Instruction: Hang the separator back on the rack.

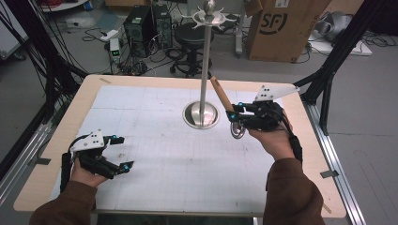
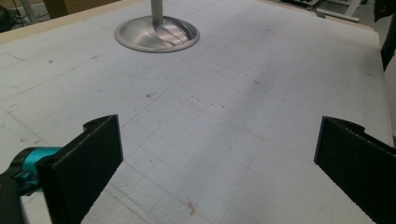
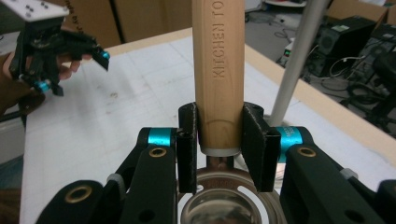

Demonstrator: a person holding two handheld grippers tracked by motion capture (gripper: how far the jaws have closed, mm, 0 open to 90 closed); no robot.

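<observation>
The right gripper [image 1: 233, 116] pinches a kitchen tool [image 1: 224, 103] by the lower end of its wooden handle [image 3: 218, 70]; in the right gripper view the two black jaws press flat on either side of the handle, just above the pale ring where the wood meets the metal neck; the handle rises straight up between the jaws and out past the top edge, with lettering stamped along it; below the jaws the tool's round metal head [image 3: 223, 205] sits close against the gripper's body, a slot cut through its rim. In the high view the tool is held off the table [image 1: 61, 136]; its handle slants up and to the left from the jaws, its tip near the pole of a metal stand [image 1: 204, 70]; its metal head [image 1: 237, 130] hangs just under the gripper, right of the stand's round base [image 1: 201, 116] and apart from it. The stand is upright near the middle of the far half of the white gridded mat [image 1: 159, 154], with a ring of hooks at its top.

The left gripper [image 1: 119, 152] is low over the near left part of the mat, well apart from the tool; its jaws are spread wide with nothing but bare mat between them in the left gripper view; the stand's base [image 2: 157, 34] lies far ahead of them.
</observation>
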